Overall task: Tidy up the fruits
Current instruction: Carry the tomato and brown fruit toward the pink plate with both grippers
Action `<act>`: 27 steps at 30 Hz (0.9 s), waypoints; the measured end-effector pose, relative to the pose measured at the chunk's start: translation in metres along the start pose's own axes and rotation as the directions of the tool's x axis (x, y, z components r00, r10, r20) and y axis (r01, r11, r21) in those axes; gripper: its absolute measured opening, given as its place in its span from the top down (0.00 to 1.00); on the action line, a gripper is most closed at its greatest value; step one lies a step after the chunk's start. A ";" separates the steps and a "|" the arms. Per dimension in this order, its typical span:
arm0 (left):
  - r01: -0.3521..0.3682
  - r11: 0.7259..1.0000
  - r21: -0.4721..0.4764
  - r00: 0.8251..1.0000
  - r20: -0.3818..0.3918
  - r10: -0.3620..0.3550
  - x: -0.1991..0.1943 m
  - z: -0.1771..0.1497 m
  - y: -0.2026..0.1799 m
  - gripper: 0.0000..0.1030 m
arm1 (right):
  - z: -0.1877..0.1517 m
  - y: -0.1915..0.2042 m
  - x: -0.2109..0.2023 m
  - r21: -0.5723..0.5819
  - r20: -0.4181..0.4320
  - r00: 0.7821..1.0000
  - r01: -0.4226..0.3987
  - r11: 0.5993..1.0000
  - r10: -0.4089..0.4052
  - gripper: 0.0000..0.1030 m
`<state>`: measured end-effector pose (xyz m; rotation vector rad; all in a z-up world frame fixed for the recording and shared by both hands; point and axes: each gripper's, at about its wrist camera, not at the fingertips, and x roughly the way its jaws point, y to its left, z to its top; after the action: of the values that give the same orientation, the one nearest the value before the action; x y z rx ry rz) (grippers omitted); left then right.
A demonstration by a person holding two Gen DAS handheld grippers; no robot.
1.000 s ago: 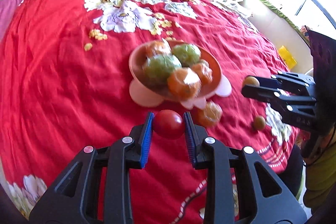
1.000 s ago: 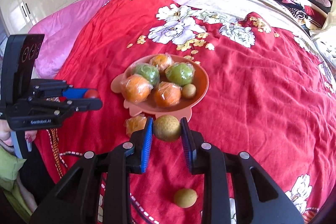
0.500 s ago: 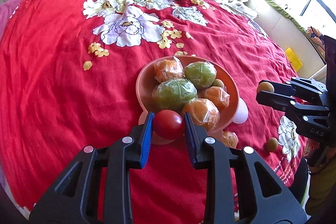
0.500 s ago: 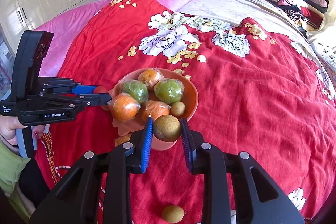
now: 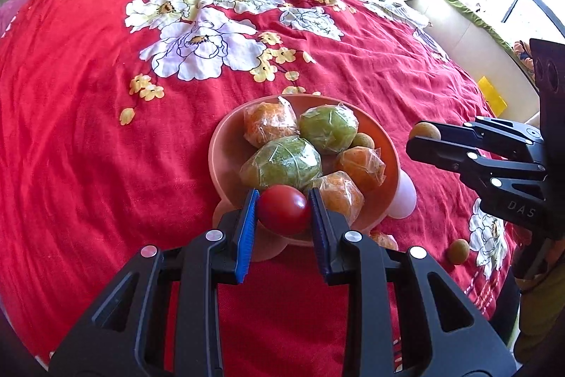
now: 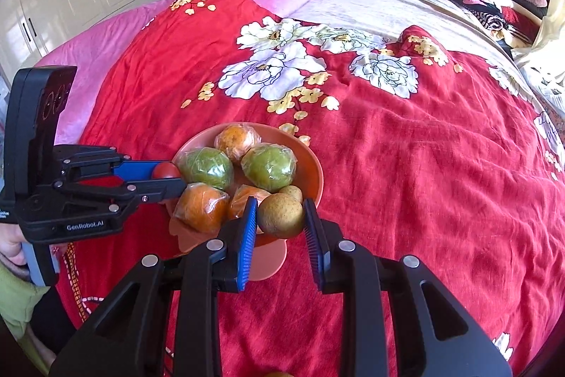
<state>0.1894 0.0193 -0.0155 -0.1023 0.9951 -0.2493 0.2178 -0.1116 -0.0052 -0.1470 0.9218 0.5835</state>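
Closer now: round smooth tomato, glossy bowl.

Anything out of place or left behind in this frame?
Yes: a small brown fruit and a wrapped orange lie loose on the red bedspread beside the pink bowl, outside it. Nothing spilled or damaged.

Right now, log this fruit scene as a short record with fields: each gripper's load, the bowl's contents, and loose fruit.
left gripper: shut on the round red tomato, at the bowl's near rim
right gripper: shut on the round brown-green fruit, also at the rim
salmon-pink plastic bowl: two wrapped green fruits, three wrapped orange fruits, one small brown fruit
loose on the red floral bedspread: a small brown fruit and a wrapped orange fruit beside the bowl's base
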 end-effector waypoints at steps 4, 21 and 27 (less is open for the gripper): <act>-0.003 1.000 0.005 1.000 0.001 0.003 0.001 0.000 -0.001 0.79 | 0.003 -0.001 0.005 0.002 -0.004 1.000 0.001 1.000 -0.001 0.76; -0.007 1.000 0.007 1.000 0.001 0.007 0.003 0.001 -0.001 0.79 | 0.007 -0.001 0.026 0.004 -0.027 1.000 0.010 1.000 -0.010 0.75; -0.008 1.000 0.003 1.000 -0.004 0.008 0.005 0.000 0.001 0.79 | 0.006 -0.003 0.027 0.013 -0.024 1.000 0.012 1.000 -0.011 0.75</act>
<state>0.1926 0.0192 -0.0198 -0.0949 0.9992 -0.2441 0.2359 -0.1006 -0.0231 -0.1474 0.9469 0.5658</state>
